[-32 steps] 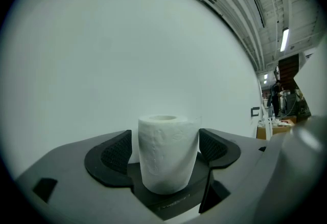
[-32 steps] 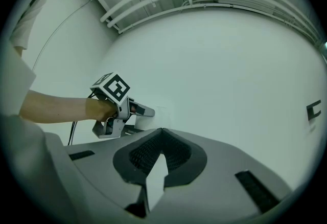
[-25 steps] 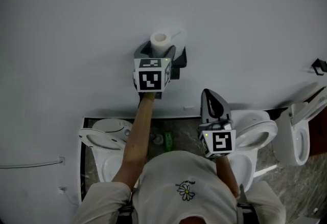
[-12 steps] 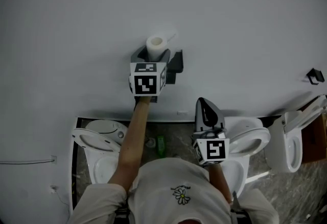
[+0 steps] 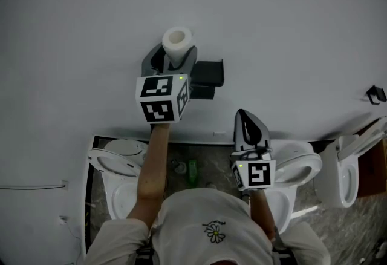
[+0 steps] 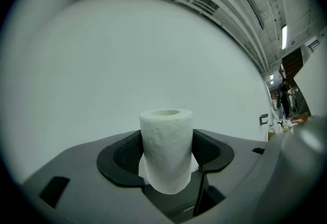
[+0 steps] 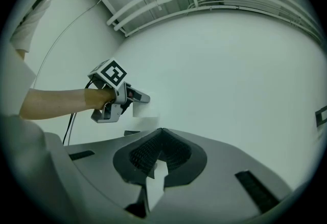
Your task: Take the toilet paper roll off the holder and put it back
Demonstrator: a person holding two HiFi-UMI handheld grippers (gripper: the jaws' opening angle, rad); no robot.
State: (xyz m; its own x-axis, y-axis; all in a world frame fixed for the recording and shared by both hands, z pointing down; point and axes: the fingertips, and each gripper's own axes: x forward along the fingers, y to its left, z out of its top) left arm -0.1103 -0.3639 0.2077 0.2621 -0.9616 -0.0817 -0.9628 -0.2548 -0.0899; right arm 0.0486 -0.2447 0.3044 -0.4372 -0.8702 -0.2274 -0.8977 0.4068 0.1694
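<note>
Head view, nearest: the right hand-held gripper (image 5: pixel 245 120) is close to the person's body, low and well apart from the work.
Right hand-held gripper state: its jaws are pressed together with nothing between them; in the right gripper view only bare white wall (image 7: pixel 240 64) lies ahead of the tips.
Left hand-held gripper: the left hand-held gripper (image 5: pixel 176 59) is reached out on an extended forearm (image 5: pixel 154 161), further from the body than the right one.
Left hand-held gripper state: pinching the toilet paper roll (image 6: pixel 166 141). The left gripper view shows the ribbed pads (image 6: pixel 126 152) pressing on both sides of it, the roll upright with its hollow core facing up.
Where the roll is: in the jaws, out in the air in front of the wall. In the head view it sits up and to the left of the holder (image 5: pixel 210 74), apart from it and not touching.
Holder: a black bracket fixed to the wall, bare, just to the right of the left hand-held gripper.
Done so far: the first half looks finished, since the roll is off the holder and carried in a firm grip.
Left to do: carry the roll to the bracket, seat it there and release it. None of that shows as begun.
Right hand-held gripper's part: judged idle; nothing suggests it is needed for the return.
</note>
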